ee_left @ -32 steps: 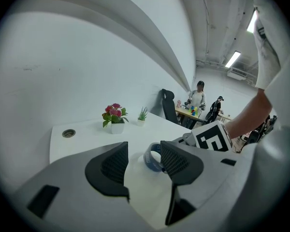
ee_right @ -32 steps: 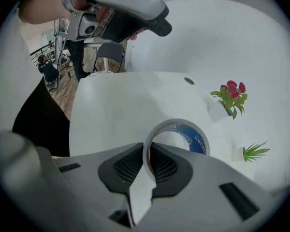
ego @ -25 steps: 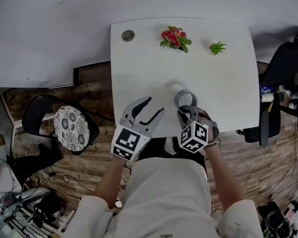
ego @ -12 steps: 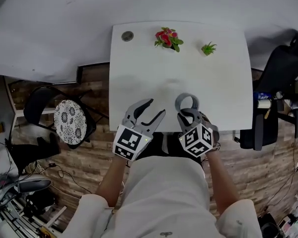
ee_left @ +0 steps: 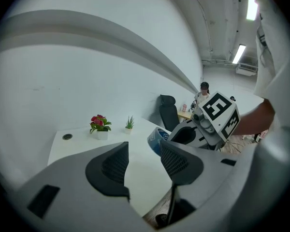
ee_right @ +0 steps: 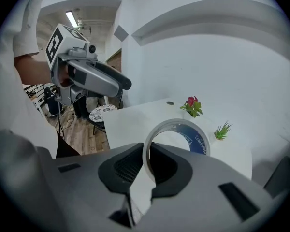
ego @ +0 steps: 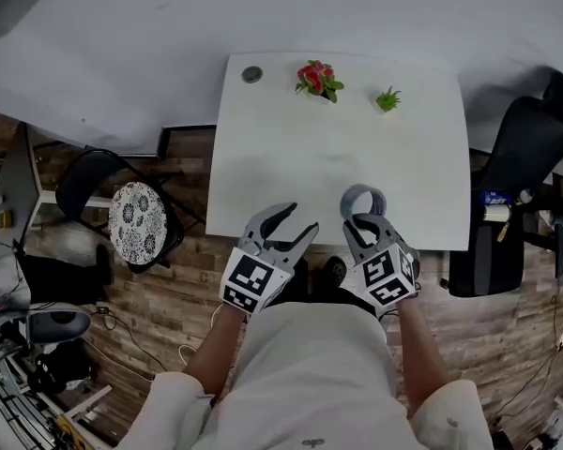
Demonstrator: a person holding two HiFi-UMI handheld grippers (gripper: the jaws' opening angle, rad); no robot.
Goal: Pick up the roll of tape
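Note:
The roll of tape (ee_right: 178, 138) is a pale ring with a blue printed inner band. My right gripper (ee_right: 146, 169) is shut on its near wall and holds it upright in the air. In the head view the tape (ego: 362, 202) sticks up from the right gripper (ego: 360, 224) above the front edge of the white table (ego: 291, 157). From the left gripper view the tape (ee_left: 157, 140) shows beside the right gripper. My left gripper (ego: 286, 228) is open and holds nothing; it hangs over the table's front edge, left of the right one.
A red-flowered pot (ego: 316, 78), a small green plant (ego: 387, 99) and a round grommet (ego: 252, 74) sit at the table's far edge. A black office chair (ego: 518, 157) stands to the right, a chair with a patterned cushion (ego: 136, 232) to the left.
Both grippers have drawn back toward the person, to the table's front edge. The right one has risen with the tape, which now hangs in the air.

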